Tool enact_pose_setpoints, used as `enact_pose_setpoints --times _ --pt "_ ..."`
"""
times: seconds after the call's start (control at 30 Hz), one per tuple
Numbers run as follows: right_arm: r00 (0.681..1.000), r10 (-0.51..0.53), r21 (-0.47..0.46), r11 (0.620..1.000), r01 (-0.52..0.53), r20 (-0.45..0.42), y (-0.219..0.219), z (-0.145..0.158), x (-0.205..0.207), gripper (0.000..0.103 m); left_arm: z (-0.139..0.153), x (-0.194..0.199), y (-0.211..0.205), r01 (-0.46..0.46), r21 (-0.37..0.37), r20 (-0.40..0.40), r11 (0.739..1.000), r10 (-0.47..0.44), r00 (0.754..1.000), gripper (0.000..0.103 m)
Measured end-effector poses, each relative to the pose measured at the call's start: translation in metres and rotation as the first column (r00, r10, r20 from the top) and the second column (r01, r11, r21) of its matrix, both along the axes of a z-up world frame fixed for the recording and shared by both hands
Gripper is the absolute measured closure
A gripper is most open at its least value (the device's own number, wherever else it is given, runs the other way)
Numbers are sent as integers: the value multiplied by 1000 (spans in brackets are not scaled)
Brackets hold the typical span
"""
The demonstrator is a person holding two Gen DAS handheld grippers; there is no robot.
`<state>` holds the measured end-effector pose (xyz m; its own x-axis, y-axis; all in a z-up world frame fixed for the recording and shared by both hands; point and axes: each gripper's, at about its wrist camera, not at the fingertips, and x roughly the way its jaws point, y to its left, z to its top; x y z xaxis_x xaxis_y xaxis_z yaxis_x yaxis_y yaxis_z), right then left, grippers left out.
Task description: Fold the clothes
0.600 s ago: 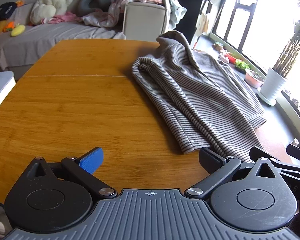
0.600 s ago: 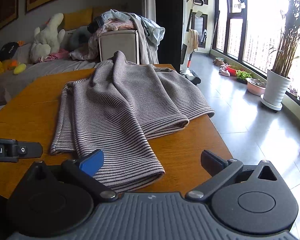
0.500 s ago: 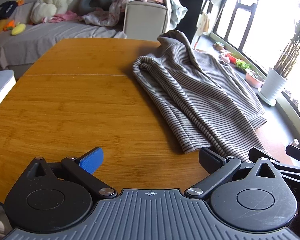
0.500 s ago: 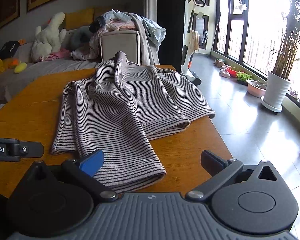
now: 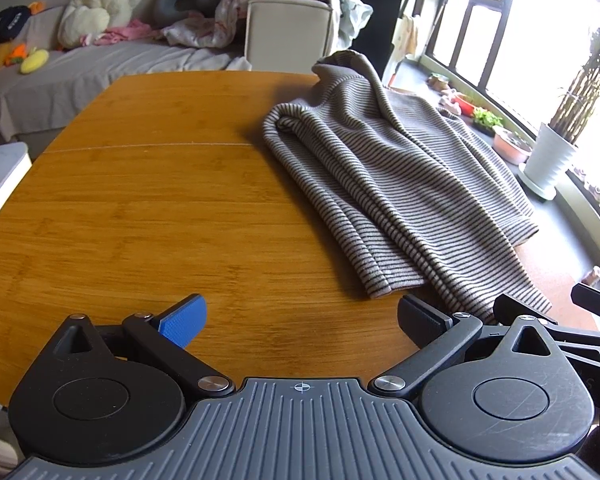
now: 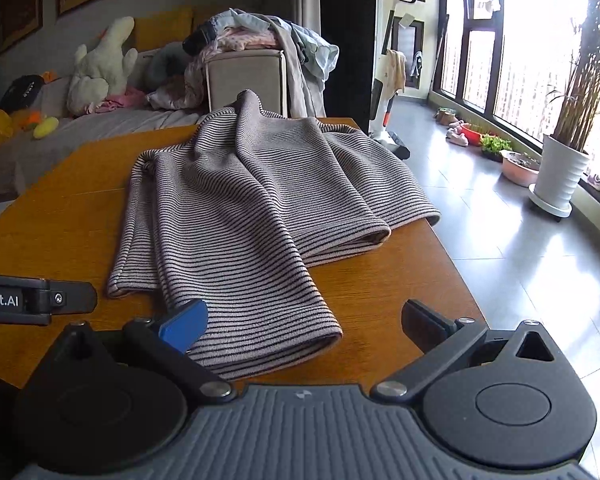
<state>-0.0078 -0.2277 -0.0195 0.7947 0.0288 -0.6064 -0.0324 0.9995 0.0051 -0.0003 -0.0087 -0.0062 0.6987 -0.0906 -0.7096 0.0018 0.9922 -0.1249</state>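
Observation:
A grey striped knit sweater (image 5: 388,184) lies rumpled and partly folded on the right half of a wooden table (image 5: 160,208); it also shows in the right wrist view (image 6: 240,208). My left gripper (image 5: 302,318) is open and empty above the table's near edge, left of the sweater's near hem. My right gripper (image 6: 304,320) is open and empty, hovering over the sweater's near folded end, with its blue left pad (image 6: 184,326) above the fabric. The left gripper's side (image 6: 36,300) shows at the left of the right wrist view.
A sofa (image 5: 80,72) with plush toys and a heap of clothes on a box (image 6: 244,76) stand behind the table. To the right are tiled floor, a white potted plant (image 6: 560,176) and windows. The table's right edge (image 6: 444,252) drops to the floor.
Both views have shifted slightly; the grippers stay open and the sweater lies as before.

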Motion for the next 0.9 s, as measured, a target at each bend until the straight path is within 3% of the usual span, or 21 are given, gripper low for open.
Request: enact_pose_setpoints --times 0.9 --pt "1000 -1 30 1000 2 -26 -1 -7 5 0 0 3 -10 29 39 -33 999 -28 999 0"
